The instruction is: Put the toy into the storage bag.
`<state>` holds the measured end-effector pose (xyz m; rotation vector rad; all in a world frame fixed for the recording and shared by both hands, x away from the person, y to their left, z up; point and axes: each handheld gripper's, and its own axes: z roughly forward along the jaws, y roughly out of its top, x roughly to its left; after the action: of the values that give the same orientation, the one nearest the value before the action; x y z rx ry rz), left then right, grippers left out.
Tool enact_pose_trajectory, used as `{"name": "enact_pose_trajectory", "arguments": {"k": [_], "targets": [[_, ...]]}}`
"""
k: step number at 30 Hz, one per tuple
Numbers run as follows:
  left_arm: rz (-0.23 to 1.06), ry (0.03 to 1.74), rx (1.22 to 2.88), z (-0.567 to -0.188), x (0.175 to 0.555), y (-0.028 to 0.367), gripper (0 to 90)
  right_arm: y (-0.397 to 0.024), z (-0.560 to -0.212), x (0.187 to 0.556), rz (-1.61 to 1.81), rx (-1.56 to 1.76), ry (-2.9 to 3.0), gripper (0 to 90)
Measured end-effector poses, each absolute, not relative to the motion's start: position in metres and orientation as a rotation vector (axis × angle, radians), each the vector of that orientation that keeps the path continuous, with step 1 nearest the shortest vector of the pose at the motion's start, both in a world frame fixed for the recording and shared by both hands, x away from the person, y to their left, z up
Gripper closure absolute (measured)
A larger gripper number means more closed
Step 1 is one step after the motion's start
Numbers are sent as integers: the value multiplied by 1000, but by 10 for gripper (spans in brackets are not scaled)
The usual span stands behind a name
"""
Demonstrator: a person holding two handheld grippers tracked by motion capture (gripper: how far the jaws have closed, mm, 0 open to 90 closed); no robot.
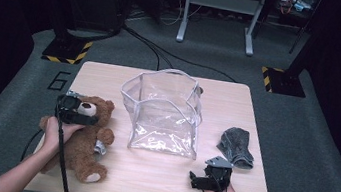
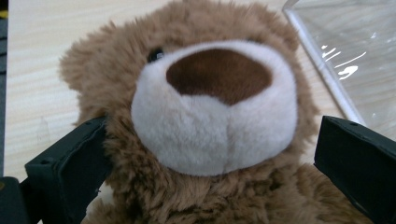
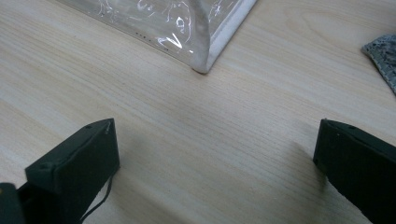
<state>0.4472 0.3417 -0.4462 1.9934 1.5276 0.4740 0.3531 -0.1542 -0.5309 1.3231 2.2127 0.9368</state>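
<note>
Straddling teddy bear [image 2: 205, 140], left tool [image 2: 210, 154] spread

A brown bear [image 1: 83, 136] was laid on the table [image 1: 239, 98] at its left side — the left gripper [image 1: 75, 111] was held over its head. A clear bag [image 1: 164, 111] was stood open at the middle. The right gripper [image 1: 208, 176] was rested near the front edge — just beside a grey cloth [image 1: 236, 145].

Brown bear [image 1: 83, 136] with cream muzzle and dark-brown nose; right of it, clear bag [image 1: 165, 113] with white edging; beyond, mottled grey cloth [image 1: 237, 146]; pale woodgrain table [image 1: 146, 183].
</note>
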Motion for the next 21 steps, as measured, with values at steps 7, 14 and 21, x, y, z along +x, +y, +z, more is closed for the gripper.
{"name": "enact_pose_trajectory", "arguments": {"k": [7, 14, 21], "targets": [[469, 1579, 2003, -462, 449, 348, 13, -153, -531, 353, 936, 1329, 2207, 0], [371, 1611, 2013, -471, 452, 353, 51, -153, -531, 353, 936, 1329, 2207, 0], [407, 1534, 2043, -471, 450, 349, 294, -153, -531, 353, 936, 1330, 2208, 0]]}}
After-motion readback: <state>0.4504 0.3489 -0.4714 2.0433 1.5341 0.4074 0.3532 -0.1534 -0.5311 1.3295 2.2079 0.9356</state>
